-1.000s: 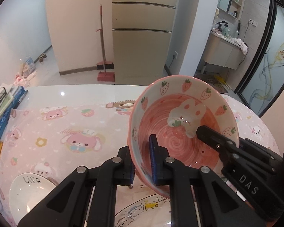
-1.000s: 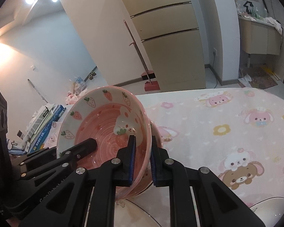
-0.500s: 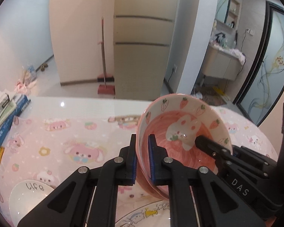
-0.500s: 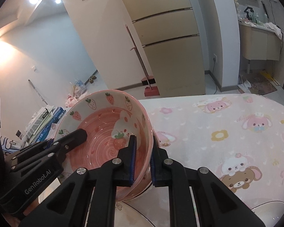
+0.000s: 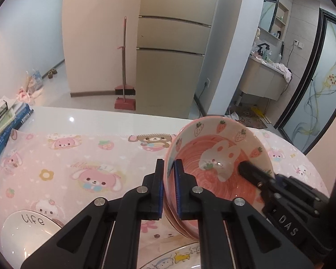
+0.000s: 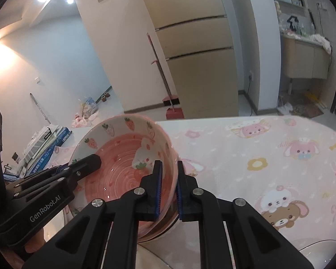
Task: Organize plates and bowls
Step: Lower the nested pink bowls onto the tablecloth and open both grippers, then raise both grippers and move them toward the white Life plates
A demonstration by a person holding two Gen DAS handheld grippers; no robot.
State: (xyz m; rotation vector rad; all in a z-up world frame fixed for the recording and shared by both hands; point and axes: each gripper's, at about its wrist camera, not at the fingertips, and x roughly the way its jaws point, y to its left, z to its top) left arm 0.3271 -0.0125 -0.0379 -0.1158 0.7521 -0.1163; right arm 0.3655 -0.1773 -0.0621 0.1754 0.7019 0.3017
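A pink strawberry-and-rabbit bowl (image 5: 221,159) is nested on other pink bowls, a stack over the pink cartoon tablecloth (image 5: 62,163). My left gripper (image 5: 169,186) is shut on the bowl's left rim, one finger inside and one outside. My right gripper (image 6: 168,186) is shut on the opposite rim of the same bowl (image 6: 123,157). Each gripper shows in the other's view: the right one (image 5: 280,192) and the left one (image 6: 56,179). A white bowl marked "life" (image 5: 24,228) lies at the lower left. A cartoon-printed plate (image 5: 179,257) lies under my left gripper.
Books and boxes (image 5: 2,125) are stacked at the table's left edge. A white dish rim (image 6: 320,253) shows at the lower right of the right wrist view. A fridge (image 5: 168,67) and a broom (image 5: 123,67) stand beyond the table.
Both grippers and the bowl have come down and levelled out. The bowl now rests nested on the pink bowls beneath it.
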